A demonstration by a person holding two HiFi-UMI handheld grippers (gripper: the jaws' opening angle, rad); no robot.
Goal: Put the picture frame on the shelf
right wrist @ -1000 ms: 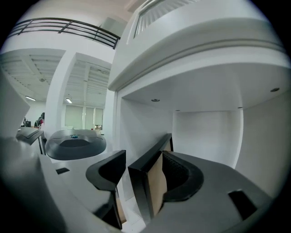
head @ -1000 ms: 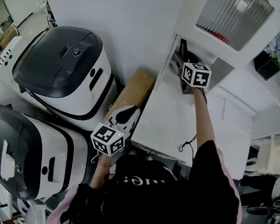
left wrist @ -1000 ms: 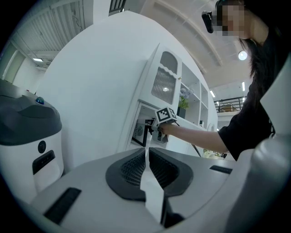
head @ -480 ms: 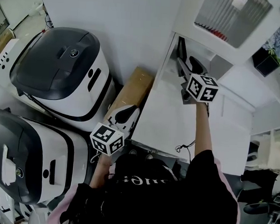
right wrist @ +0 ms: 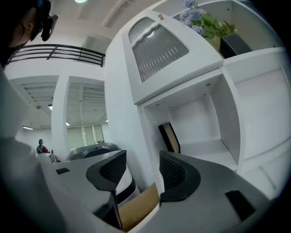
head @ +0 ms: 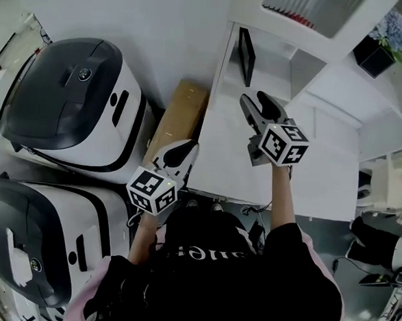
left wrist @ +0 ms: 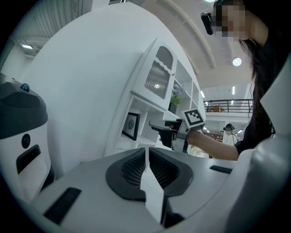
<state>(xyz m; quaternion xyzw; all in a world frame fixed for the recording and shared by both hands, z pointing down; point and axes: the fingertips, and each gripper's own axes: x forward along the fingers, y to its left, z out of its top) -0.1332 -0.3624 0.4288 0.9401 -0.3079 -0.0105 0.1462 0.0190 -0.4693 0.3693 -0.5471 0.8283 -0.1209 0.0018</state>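
The picture frame [head: 245, 55], dark-edged, stands upright against the left wall of the white shelf niche [head: 271, 66]. The left gripper view shows the frame's [left wrist: 132, 126] front, the right gripper view the frame's [right wrist: 169, 137] brown back. My right gripper [head: 258, 102] hangs open and empty in front of the niche, clear of the frame. Its jaws [right wrist: 141, 170] stand wide apart and point at the niche floor [right wrist: 204, 148]. My left gripper [head: 182, 154] is shut on nothing, low at the cabinet's left front corner, its pads [left wrist: 146, 157] pressed together.
Two large white-and-black machines [head: 67, 106] [head: 37, 248] fill the left side. A cardboard box [head: 180, 110] lies between them and the cabinet. Above the niche is a ribbed-glass door [right wrist: 157, 48]. A potted blue flower [head: 384, 39] sits in the upper right compartment.
My right gripper has drawn back out of the niche toward me, jaws open, leaving the frame standing inside. The left gripper has hardly moved.
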